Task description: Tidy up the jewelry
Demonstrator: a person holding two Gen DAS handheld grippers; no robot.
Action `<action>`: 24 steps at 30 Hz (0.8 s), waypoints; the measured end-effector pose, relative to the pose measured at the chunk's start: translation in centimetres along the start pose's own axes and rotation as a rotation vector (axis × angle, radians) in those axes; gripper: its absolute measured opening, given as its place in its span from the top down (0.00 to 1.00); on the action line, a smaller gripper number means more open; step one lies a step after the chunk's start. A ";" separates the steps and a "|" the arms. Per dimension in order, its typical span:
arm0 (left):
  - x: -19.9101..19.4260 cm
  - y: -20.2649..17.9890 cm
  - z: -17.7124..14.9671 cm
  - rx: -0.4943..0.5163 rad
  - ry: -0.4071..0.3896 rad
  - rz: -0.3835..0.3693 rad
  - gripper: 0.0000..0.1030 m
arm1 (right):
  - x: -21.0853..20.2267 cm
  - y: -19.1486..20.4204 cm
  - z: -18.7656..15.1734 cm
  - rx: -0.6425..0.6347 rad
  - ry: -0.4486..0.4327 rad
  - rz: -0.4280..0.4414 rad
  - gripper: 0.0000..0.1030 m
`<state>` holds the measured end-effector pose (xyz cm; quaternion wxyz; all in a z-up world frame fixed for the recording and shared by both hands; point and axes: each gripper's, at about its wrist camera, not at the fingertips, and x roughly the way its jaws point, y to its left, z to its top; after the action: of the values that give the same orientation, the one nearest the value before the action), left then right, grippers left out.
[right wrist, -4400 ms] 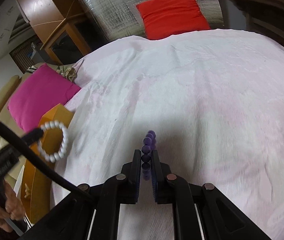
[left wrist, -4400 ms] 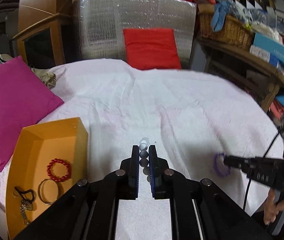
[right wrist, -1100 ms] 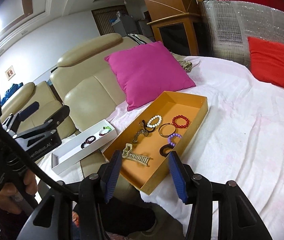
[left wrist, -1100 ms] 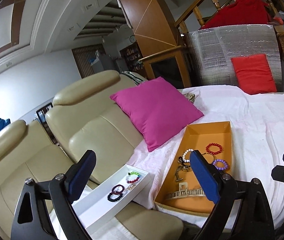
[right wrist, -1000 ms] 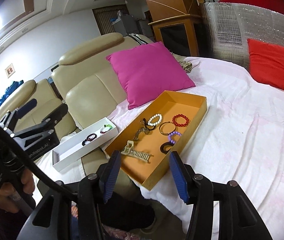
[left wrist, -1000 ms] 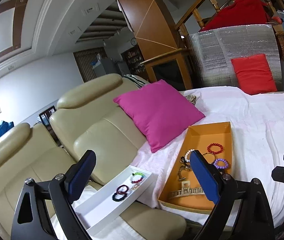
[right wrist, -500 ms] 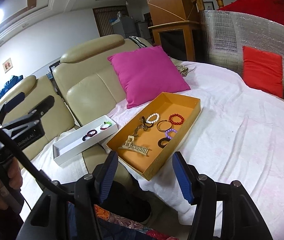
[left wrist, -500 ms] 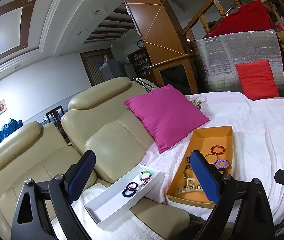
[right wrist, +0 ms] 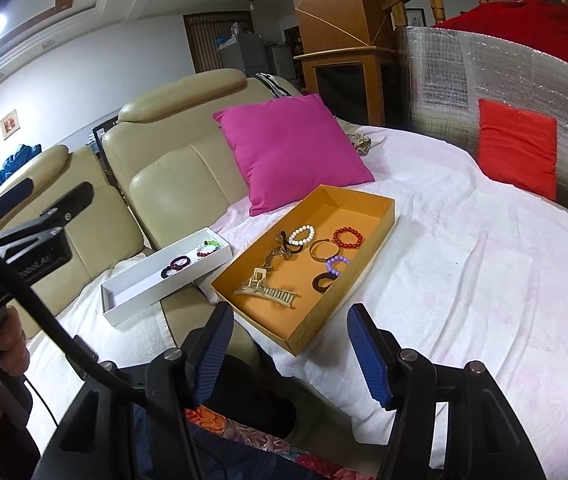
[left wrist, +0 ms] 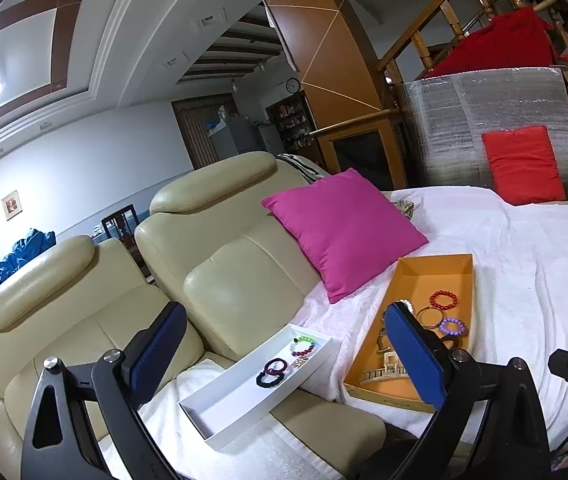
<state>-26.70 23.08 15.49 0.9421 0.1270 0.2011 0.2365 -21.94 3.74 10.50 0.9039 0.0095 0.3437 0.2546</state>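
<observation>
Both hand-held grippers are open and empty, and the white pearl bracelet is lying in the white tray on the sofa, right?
Not quite. The white pearl bracelet lies in the orange box, not the white tray; the right wrist view shows it. Both the left hand-held gripper and right hand-held gripper are open and empty.

You are looking at bracelets (right wrist: 347,237) lying in the tray (right wrist: 380,226), the box (right wrist: 132,304) sitting left of it.

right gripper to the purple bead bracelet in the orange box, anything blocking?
Nothing visible. The right gripper is open and empty, held back from the orange box. The purple bead bracelet lies uncovered on the box floor, beside the brown ring; only the box wall must be cleared.
</observation>
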 end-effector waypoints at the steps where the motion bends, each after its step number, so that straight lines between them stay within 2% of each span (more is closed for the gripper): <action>1: 0.0 0.1 0.0 0.001 -0.001 0.004 0.04 | 0.0 0.1 0.0 -0.002 0.002 0.000 0.39; 24: 0.6 1.4 -1.0 -0.031 0.023 -0.008 0.03 | 0.8 1.8 -0.3 -0.019 0.009 -0.010 0.38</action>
<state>-27.23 24.72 14.83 0.9425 0.1088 0.2087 0.2371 -22.41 5.69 10.15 0.9037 -0.0021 0.3453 0.2533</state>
